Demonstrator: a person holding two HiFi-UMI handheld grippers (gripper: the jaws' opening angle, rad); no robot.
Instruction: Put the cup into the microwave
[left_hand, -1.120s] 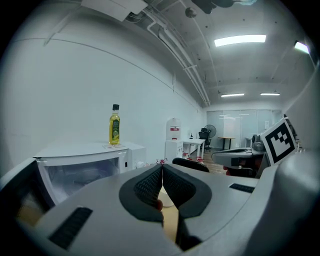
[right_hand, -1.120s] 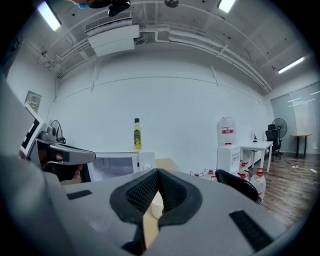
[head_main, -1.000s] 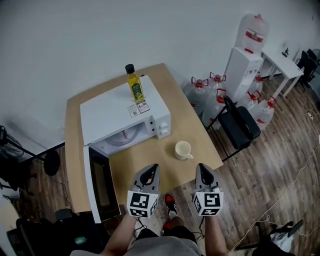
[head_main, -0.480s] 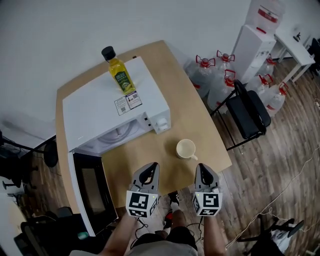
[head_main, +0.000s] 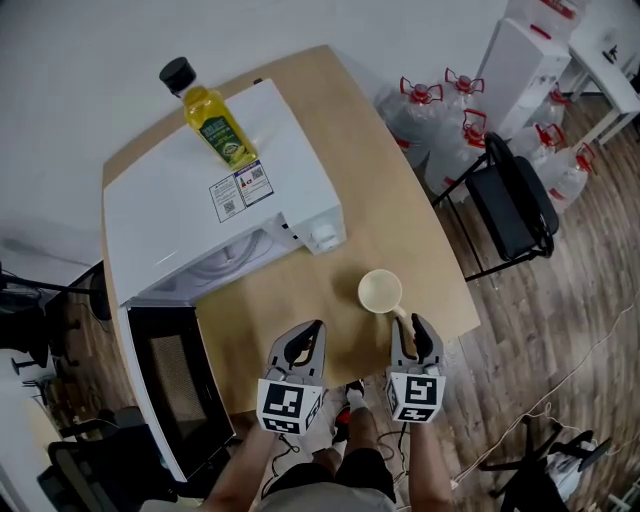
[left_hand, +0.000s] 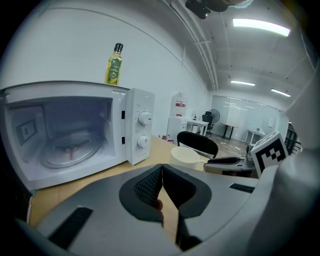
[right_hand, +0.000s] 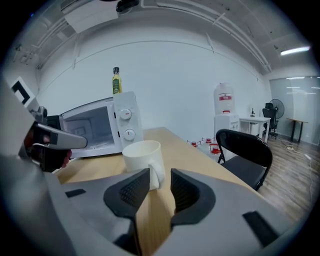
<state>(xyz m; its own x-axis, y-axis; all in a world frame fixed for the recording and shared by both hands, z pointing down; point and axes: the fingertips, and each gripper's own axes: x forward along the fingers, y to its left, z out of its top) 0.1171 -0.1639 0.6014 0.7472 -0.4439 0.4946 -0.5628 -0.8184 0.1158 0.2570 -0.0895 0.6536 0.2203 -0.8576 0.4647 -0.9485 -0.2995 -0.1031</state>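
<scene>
- Head view: the cup stands upright on the tabletop, just in front of the microwave near its dial end, with its handle turned toward the person.
- The microwave's door hangs wide open at the left, and a bottle of yellow oil stands on its top.
- The right hand-held gripper sits right at the cup's handle with its jaws opening. In the right gripper view the handle shows in the gap at the jaw tips, and neither pad presses on it.
- The left hand-held gripper is closed, its tips meeting. It is at the tabletop's near edge, beside the right one and left of the cup.
- The left gripper view looks into the open microwave, where the turntable lies.
- A black chair and water jugs stand on the floor to the right of the tabletop.
</scene>
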